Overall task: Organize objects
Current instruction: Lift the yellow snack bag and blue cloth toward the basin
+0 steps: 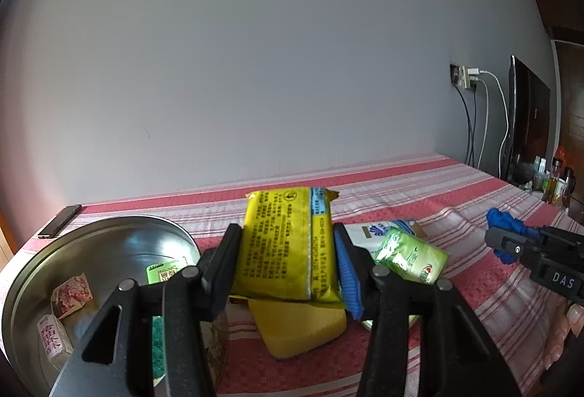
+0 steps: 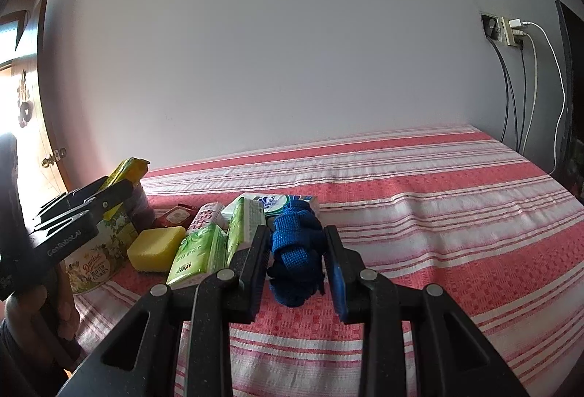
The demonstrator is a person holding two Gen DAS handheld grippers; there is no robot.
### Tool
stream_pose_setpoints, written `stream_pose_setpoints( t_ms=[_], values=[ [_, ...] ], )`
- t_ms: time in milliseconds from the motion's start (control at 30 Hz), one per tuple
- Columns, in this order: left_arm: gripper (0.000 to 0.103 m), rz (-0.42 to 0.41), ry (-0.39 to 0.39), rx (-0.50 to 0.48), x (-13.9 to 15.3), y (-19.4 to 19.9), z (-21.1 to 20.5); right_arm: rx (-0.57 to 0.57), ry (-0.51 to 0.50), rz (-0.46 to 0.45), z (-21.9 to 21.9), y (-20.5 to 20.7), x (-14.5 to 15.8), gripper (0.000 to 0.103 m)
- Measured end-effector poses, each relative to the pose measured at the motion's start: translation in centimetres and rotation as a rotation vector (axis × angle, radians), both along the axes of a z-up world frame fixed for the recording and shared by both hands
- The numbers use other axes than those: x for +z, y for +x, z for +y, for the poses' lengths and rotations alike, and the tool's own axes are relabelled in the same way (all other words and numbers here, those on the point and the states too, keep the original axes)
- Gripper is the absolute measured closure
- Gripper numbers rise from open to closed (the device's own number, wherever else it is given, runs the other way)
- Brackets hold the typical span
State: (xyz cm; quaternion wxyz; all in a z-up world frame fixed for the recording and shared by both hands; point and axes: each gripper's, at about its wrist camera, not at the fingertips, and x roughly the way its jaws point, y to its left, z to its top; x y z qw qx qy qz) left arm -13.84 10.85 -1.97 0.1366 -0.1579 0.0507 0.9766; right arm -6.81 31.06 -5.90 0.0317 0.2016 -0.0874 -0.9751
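**Steel tin next: drop the yellow pack in cleanly**

Steel tin sits low and left of the left gripper, already holding 3 small packets. That gripper is clenched on the yellow pack, lifted clear of the sponge beneath it. To finish well, I judge: swing left until the pack hangs over the tin's open middle, lower, then release flat so it clears the rim. The right gripper is closed around the blue cloth, just right of the green tissue packs; hold it aside.
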Motion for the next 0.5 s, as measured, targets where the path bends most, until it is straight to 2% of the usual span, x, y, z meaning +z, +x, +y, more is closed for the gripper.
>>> stream_pose_setpoints(
  t_ms=[500],
  values=[
    [0.054, 0.02, 0.039, 0.011, 0.0, 0.3, -0.74, 0.019, 0.021, 0.067, -0.51, 0.91, 0.28, 0.071]
  ],
)
